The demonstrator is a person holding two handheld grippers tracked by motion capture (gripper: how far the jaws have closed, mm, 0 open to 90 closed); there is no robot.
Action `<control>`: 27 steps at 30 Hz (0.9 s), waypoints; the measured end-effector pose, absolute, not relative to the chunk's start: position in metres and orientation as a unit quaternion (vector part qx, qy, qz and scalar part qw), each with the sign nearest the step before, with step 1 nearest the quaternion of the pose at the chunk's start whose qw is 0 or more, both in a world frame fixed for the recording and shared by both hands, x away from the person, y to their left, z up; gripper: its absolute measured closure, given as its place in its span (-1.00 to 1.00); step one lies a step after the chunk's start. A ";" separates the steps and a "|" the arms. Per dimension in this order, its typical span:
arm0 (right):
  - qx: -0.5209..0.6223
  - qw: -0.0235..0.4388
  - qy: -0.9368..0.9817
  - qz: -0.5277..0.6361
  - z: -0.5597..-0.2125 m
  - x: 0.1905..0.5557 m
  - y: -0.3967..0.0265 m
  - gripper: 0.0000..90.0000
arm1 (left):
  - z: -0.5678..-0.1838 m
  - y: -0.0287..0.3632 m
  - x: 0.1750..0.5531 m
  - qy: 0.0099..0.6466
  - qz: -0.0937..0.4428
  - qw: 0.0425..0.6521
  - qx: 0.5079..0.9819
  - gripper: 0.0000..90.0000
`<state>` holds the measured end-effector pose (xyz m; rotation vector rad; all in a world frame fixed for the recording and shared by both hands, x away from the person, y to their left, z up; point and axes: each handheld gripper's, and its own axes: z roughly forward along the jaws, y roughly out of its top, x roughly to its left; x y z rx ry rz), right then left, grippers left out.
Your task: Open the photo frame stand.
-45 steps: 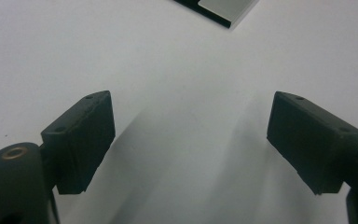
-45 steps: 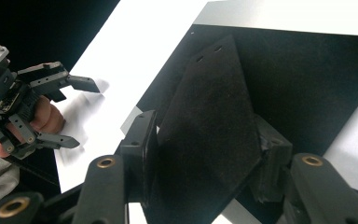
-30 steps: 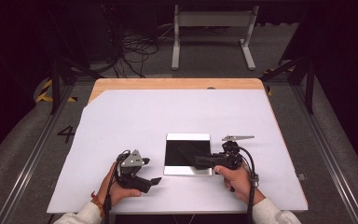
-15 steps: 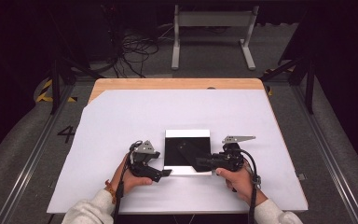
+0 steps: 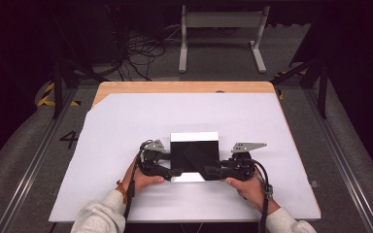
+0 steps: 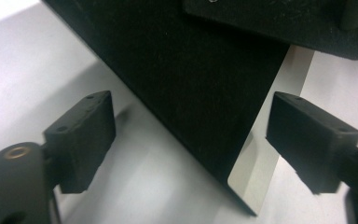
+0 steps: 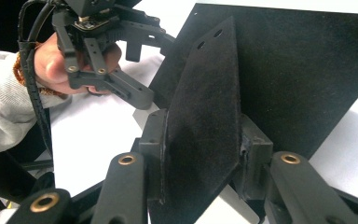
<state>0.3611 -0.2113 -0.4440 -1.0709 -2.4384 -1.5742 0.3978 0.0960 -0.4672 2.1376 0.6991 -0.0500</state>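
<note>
Gripping one black flap (image 7: 200, 121), right tool (image 7: 200, 158); one black square sheet (image 5: 194, 155).

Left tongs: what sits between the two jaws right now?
In the left gripper view, the near corner of the black sheet on its white backing lies between the open jaws of the left tongs; neither pad touches it.

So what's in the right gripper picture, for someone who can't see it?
The right gripper pinches a black flap between its two jaws, standing up from a black sheet that lies on the white table. Farther off, a hand in a grey sleeve holds the left gripper at the sheet's edge.
</note>
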 end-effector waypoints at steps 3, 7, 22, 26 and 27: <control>-0.339 0.019 -0.790 -0.510 -0.442 0.359 -0.211 0.40 | -0.467 0.094 0.398 0.276 -0.017 0.430 0.859 -0.54; -0.336 0.016 -0.791 -0.511 -0.442 0.358 -0.211 0.40 | -0.466 0.095 0.399 0.271 -0.022 0.441 0.855 -0.39; -0.331 -0.001 -0.791 -0.514 -0.437 0.357 -0.211 0.54 | -0.446 0.102 0.392 0.263 0.057 0.463 0.845 0.17; -0.325 -0.009 -0.798 -0.508 -0.436 0.356 -0.209 0.61 | -0.441 0.103 0.389 0.258 0.089 0.467 0.841 0.27; -0.325 -0.012 -0.799 -0.506 -0.436 0.356 -0.209 0.63 | -0.439 0.103 0.388 0.256 0.098 0.465 0.842 0.29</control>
